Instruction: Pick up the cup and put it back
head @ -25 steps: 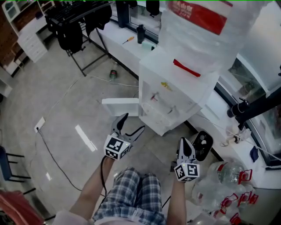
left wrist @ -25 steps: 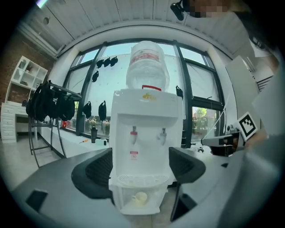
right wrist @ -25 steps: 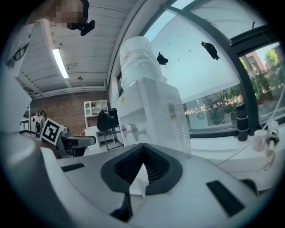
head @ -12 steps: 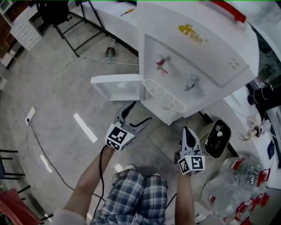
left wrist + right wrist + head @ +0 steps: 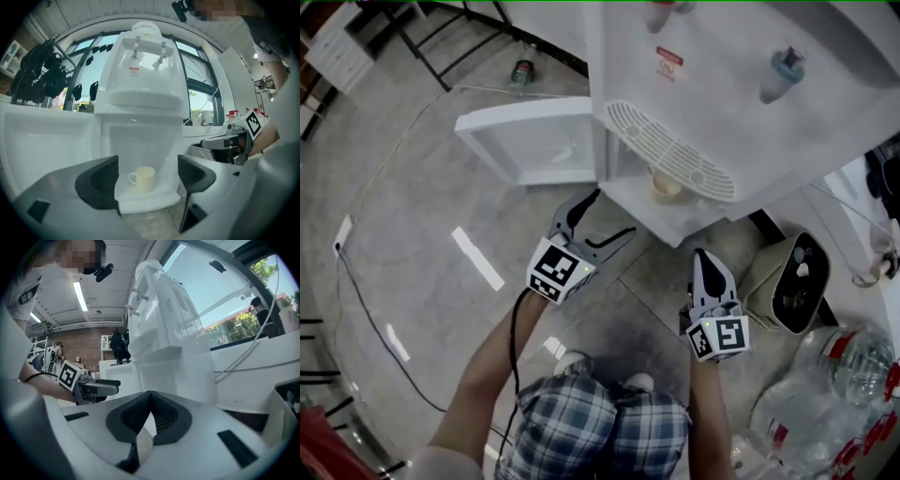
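1. Tongs state. My left tongs [image 5: 147, 180] stand wide apart with nothing between them. My right tongs [image 5: 150, 404] are pressed together at the tips and carry nothing.

2. Target location. The small cream ceramic cup [image 5: 144, 178] stands upright on the floor of the lower compartment [image 5: 147, 200] of the tall white plastic water dispenser [image 5: 722, 103]. It sits back from that floor's front edge, about midway between its side edges. The white compartment door [image 5: 530, 141] is swung open to the left, so the opening is unobstructed.

3. Governing relation. The cup lies straight ahead of the left tongs, framed in the gap between the two jaws but well apart from them. Its long axis is vertical, and its loop handle [image 5: 132, 177] points toward the left jaw. In the head view, the left tongs sit just short of the compartment's front edge. The right tongs sit off toward the dispenser's right front corner. I judge the left tongs nearer and better aligned.

4. Step in hand. Approach for pickup. The advance should be level and straight, with the jaws closing across the cup body, clear of the handle.
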A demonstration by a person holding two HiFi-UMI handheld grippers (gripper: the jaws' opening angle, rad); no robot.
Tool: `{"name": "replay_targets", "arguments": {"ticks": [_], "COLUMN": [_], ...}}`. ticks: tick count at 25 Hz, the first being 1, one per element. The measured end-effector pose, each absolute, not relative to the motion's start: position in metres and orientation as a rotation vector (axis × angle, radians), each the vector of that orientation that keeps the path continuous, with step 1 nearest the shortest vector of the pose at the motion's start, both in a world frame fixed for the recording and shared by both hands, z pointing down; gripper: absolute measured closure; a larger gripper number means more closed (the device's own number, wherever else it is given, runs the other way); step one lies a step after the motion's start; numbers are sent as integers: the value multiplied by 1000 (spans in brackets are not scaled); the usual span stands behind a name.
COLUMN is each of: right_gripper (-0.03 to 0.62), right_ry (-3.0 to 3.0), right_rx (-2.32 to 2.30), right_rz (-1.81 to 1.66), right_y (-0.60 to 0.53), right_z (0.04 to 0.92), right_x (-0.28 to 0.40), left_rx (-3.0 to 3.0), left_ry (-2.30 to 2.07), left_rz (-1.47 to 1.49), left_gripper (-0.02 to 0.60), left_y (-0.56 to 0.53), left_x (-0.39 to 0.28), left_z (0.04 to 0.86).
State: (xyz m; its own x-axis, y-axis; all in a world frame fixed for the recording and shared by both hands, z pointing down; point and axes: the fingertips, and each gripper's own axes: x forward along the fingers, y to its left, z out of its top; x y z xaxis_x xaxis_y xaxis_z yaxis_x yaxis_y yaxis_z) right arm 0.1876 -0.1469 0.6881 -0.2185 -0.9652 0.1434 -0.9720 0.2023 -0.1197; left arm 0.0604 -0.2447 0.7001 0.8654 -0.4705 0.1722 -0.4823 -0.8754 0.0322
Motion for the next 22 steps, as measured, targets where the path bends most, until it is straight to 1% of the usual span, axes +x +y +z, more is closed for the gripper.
{"name": "replay_targets", "arguments": {"ticks": [10, 22], "right_gripper": [577, 577], "right_ry": [-2384, -2337], "right_rx": [1961, 2076], "right_rz": [259, 274], "right_y": [-161, -192], "right_z": [753, 782], "right_x": [194, 201], "left_rx": [2946, 2920], "left_ry": [-776, -813], "left_rz": [212, 199], "left_gripper": [201, 201], "left_y": [-258, -291], "left_x": [84, 138], "left_z": [784, 826]}}
